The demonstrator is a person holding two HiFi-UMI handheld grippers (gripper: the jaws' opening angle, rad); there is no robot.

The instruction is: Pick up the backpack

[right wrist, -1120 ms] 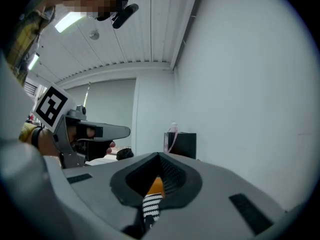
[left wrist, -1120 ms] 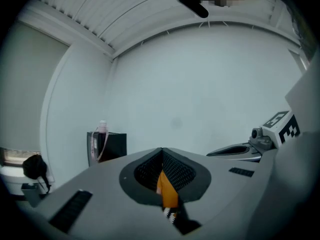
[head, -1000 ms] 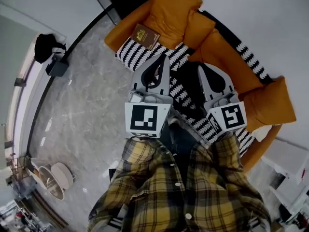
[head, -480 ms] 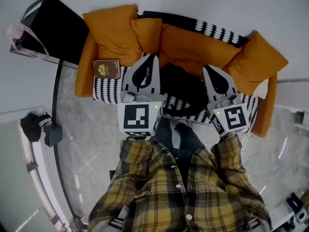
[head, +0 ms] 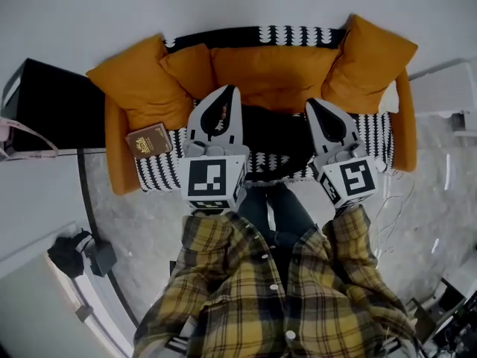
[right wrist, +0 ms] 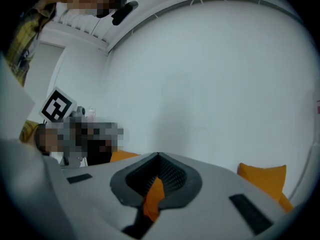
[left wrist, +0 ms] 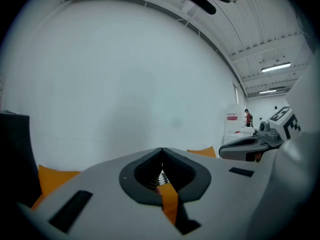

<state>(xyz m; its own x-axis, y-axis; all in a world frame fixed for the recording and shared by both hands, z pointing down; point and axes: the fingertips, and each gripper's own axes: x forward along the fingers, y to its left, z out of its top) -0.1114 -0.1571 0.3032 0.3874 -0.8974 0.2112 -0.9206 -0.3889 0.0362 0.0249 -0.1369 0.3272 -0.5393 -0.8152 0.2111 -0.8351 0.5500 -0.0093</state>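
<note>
Orange sofa (head: 277,71) holds a plain black backpack (head: 279,134).

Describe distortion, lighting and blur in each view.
Head view: fisheye bows the sofa into an arc; light even, sharp. Left gripper view: black round vignette, ceiling lamps glare, wall featureless. Right gripper view: same vignette, mosaic patches at left.

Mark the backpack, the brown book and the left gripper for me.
backpack (head: 277,134), head view, middle of its dark upper surface.
brown book (head: 149,141), head view, middle of its cover.
left gripper (head: 229,91), head view, its closed tips.
</note>
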